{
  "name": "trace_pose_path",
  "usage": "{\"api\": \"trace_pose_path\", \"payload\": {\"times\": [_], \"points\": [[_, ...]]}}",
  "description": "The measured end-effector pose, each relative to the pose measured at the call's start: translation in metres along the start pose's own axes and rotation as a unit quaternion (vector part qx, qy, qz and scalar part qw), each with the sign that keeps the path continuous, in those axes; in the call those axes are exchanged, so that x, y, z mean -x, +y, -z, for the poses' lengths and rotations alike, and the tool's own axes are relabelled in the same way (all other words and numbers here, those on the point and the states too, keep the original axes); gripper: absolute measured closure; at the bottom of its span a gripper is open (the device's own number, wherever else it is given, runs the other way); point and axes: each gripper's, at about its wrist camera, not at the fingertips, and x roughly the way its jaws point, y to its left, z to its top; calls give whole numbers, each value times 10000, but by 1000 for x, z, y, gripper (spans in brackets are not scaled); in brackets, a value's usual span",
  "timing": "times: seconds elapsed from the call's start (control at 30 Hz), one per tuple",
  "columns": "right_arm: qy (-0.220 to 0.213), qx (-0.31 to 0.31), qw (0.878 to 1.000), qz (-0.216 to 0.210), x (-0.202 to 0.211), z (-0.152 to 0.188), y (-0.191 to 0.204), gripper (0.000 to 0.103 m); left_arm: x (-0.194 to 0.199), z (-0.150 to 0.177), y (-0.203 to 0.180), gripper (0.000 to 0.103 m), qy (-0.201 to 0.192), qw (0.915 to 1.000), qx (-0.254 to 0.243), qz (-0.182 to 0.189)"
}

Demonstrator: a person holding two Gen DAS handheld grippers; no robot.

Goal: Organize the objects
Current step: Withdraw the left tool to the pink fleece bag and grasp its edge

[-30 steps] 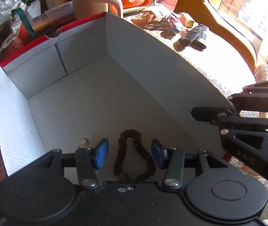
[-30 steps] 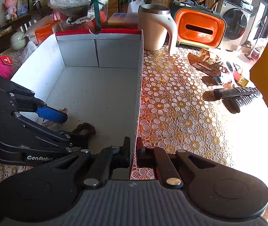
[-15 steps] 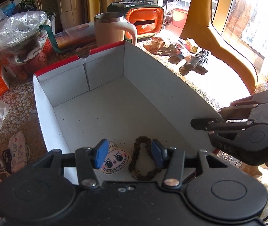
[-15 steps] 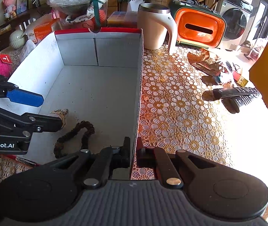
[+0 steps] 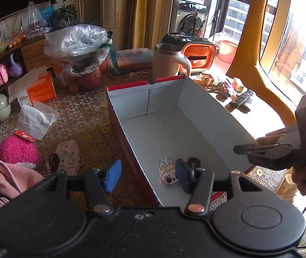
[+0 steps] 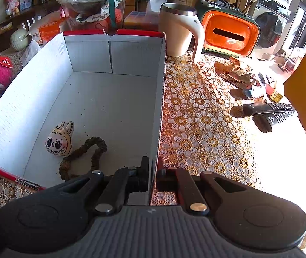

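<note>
A white cardboard box with a red rim stands on the table. In it lie a small plush face toy and a brown beaded bracelet, partly hidden in the left wrist view. My left gripper is open and empty, raised above the box's near left corner. My right gripper is shut on the box's right wall at its near end; it also shows in the left wrist view.
Left of the box lie a pink fuzzy ball, pink cloth, a patterned pouch, tissues and an orange carton. Behind stand a cream mug and an orange case. Remotes lie to the right.
My left gripper has risen and drawn back to the left, out of the box, leaving the bracelet and the toy inside. The right gripper has kept its hold on the box wall.
</note>
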Motion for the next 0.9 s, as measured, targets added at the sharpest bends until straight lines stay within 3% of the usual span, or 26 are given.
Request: {"api": "trace_pose_path", "payload": {"times": [0.2, 0.27, 0.53, 0.9], "points": [[16, 31, 10000, 31, 1, 0, 2, 97, 20, 12, 24, 31, -158, 9994, 230, -212], [19, 27, 10000, 33, 1, 0, 2, 97, 26, 15, 33, 20, -219, 9988, 307, -307], [41, 67, 9999, 88, 2, -1, 3, 97, 39, 28, 75, 2, -332, 9932, 819, -759], [78, 77, 9998, 141, 1, -1, 5, 97, 24, 47, 141, 1, -124, 9750, 1564, -1576]]}}
